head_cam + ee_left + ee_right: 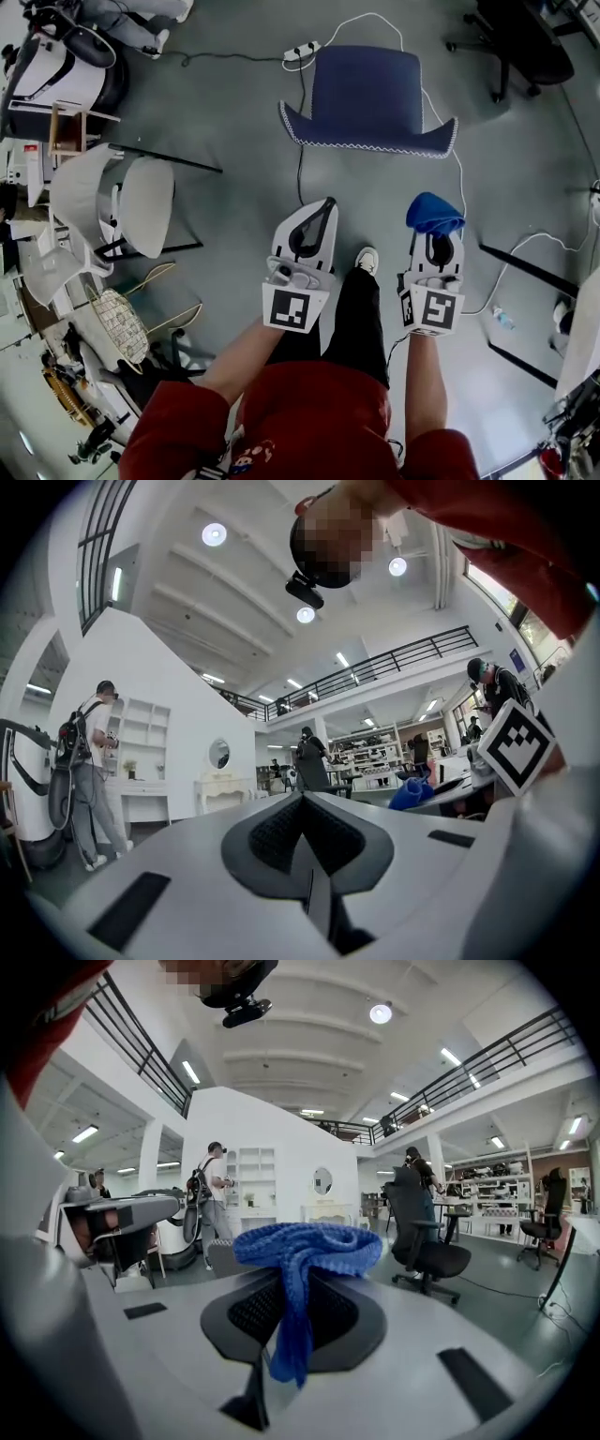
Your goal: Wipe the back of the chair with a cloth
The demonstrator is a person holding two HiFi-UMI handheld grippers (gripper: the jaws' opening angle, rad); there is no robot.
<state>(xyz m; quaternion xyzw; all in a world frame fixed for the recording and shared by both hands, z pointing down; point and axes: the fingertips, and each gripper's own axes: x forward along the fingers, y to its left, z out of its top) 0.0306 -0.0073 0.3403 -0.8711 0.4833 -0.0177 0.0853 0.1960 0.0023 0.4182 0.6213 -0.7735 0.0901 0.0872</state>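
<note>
The right gripper (437, 246) has its jaws clamped on a blue cloth (433, 213). In the right gripper view the cloth (305, 1251) bunches over the jaw tips, and one strip hangs down between the dark pads. The left gripper (324, 211) is beside it to the left, apart from it. Its jaws are pressed together to a point with nothing between them, as the left gripper view shows (302, 801). That view also catches the cloth (412, 792) off to the right.

Both grippers are held out over the grey floor (234, 122), pointing away from the person. The blue chair (366, 94) stands on the floor beyond them, well apart from both and slightly nearer the left one's line. Its white-stitched edge faces the grippers. The cloth does not touch the chair.

A white cable (457, 159) runs around the chair to a power strip (302, 52) at its far left. White chairs (141, 202) stand at the left. A shoe (367, 260) shows between the grippers.
</note>
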